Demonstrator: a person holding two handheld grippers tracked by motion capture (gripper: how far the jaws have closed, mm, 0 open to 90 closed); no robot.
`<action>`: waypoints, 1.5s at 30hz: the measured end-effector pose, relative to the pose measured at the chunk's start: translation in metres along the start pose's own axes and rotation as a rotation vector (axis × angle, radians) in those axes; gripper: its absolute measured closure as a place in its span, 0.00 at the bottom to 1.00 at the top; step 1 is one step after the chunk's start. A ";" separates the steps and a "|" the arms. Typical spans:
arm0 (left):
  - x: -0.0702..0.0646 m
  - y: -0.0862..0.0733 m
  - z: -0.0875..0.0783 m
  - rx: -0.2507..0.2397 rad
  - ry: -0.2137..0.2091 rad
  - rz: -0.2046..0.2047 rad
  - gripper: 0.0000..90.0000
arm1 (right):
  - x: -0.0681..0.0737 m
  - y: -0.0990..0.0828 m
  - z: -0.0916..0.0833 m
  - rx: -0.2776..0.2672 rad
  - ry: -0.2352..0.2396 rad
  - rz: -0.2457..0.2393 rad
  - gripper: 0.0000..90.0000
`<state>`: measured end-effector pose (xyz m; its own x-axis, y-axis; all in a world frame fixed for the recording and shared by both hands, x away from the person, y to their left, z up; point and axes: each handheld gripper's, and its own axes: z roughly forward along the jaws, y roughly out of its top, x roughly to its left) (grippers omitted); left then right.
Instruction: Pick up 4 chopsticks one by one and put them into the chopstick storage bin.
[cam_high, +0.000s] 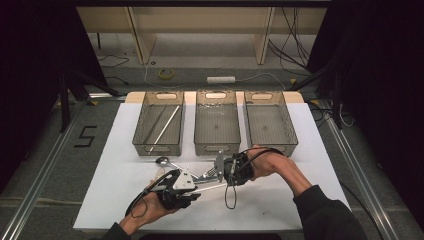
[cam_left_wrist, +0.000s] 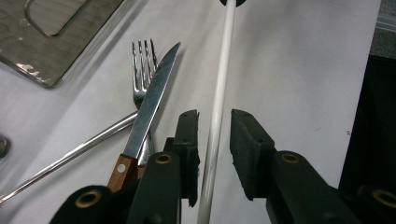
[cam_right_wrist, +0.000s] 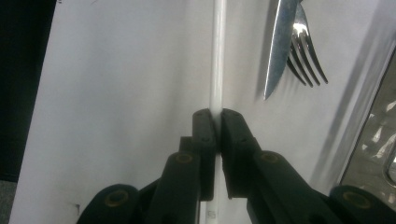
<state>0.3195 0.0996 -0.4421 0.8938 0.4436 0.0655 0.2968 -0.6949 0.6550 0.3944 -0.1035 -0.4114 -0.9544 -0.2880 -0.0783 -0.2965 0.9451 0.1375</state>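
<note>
High view sits above the near edge, looking forward and down over the whole counter (cam_high: 125, 150). Both tongs cams ride super close, and both catch the same white rod (cam_left_wrist: 219, 93), knife (cam_left_wrist: 152, 102) and fork (cam_left_wrist: 142, 70).

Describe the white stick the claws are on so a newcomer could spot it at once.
Start at the white table, in front of the three grey bins. Between the person's hands lies a thin white stick: the right claw is shut on it, and the left claw straddles it. Unlike the knife and fork beside it, it is plain, round and white.
</note>
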 end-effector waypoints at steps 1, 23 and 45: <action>0.000 0.000 0.000 0.004 -0.002 0.004 0.81 | 0.000 0.000 -0.001 0.002 0.001 -0.006 0.95; 0.007 -0.003 -0.008 -0.026 -0.026 -0.026 0.95 | 0.000 -0.012 -0.018 -0.089 -0.082 0.077 0.72; 0.040 -0.018 -0.036 -0.168 0.123 -0.236 0.95 | 0.064 -0.067 -0.024 -0.720 -0.524 0.809 0.40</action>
<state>0.3379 0.1502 -0.4236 0.7564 0.6538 -0.0192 0.4223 -0.4656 0.7777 0.3523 -0.1892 -0.4023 -0.7926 0.6039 -0.0836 0.2712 0.4720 0.8388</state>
